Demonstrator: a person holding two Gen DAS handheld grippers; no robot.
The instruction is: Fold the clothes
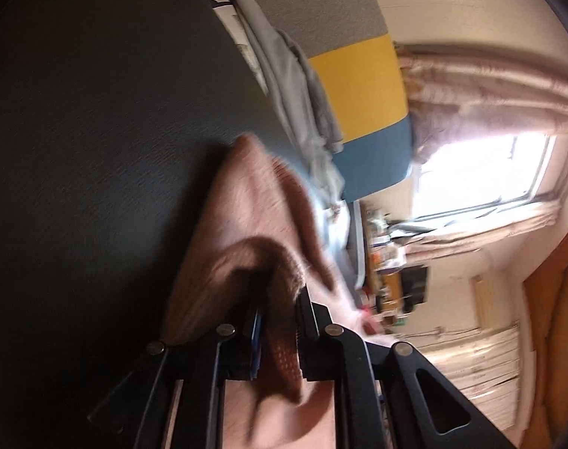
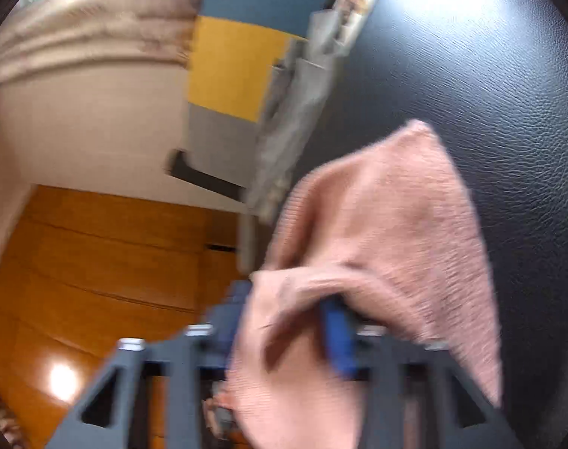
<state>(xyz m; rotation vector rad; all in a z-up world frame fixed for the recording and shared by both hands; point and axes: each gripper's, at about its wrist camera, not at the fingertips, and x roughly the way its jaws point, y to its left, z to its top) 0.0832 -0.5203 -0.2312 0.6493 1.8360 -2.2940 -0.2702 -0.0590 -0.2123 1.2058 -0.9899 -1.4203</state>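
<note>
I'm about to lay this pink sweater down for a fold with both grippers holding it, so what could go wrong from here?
1. Each grip looks thin: the left gripper and right gripper pinch only a bunched edge of the pink sweater, so it might slip out.
2. The grey clothes lie at the edge of the dark table; the swinging sweater could drag them.
3. Both views are blurred, suggesting fast motion, so the fold may land uneven.
</note>
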